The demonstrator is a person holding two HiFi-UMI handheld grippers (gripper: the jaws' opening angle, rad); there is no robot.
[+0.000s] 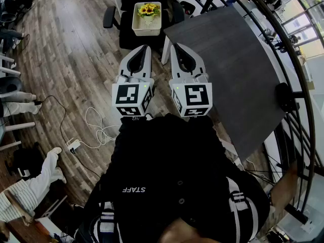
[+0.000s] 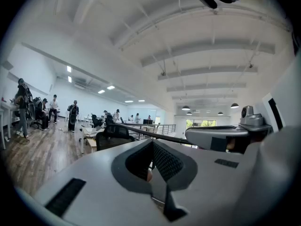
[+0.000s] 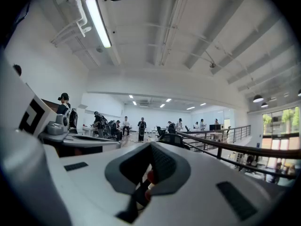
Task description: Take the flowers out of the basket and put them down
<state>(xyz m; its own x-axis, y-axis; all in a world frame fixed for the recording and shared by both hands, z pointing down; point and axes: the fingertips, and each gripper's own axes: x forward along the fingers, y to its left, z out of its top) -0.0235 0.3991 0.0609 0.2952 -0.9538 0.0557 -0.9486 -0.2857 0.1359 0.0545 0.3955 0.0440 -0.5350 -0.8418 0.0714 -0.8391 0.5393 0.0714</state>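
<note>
The white basket [image 1: 147, 27], with the yellow flowers [image 1: 148, 9] inside it, is set on a black chair [image 1: 127, 37] at the far side, just left of the dark table [image 1: 238, 70]. Nearer, the left gripper [image 1: 143, 47] and the right gripper [image 1: 175, 46] are held side by side, apart from the basket. Each has its jaws pressed together on nothing.
</note>
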